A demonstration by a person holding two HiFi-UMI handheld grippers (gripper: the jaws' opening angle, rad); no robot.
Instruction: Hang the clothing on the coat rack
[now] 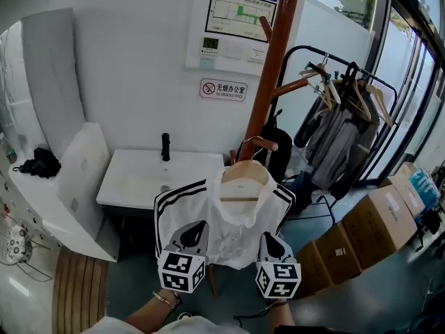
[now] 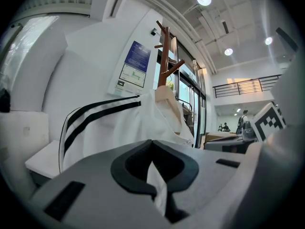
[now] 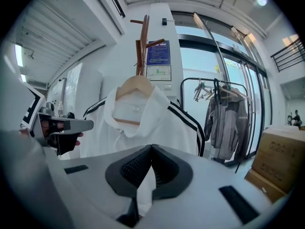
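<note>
Head view shows the white jacket (image 1: 236, 221) with black sleeve stripes spread on a wooden hanger (image 1: 243, 176), raised just in front of the brown coat rack (image 1: 274, 68). The hanger's wire hook sits right at a low peg of the rack, but whether it rests on that peg cannot be told from here.

The left hand-held gripper (image 1: 196, 232) and the right hand-held gripper (image 1: 271, 242) each pinch the jacket's lower edge. Each gripper view shows the jaws closed with a fold of white cloth caught between them.

The jacket is already on its hanger and brought to the rack. What seems to be left is seating the hook firmly and letting go of the hem.

Behind the jacket are a white sink surface (image 1: 139, 179) and a clothes rail (image 1: 341, 131) of grey coats.
</note>
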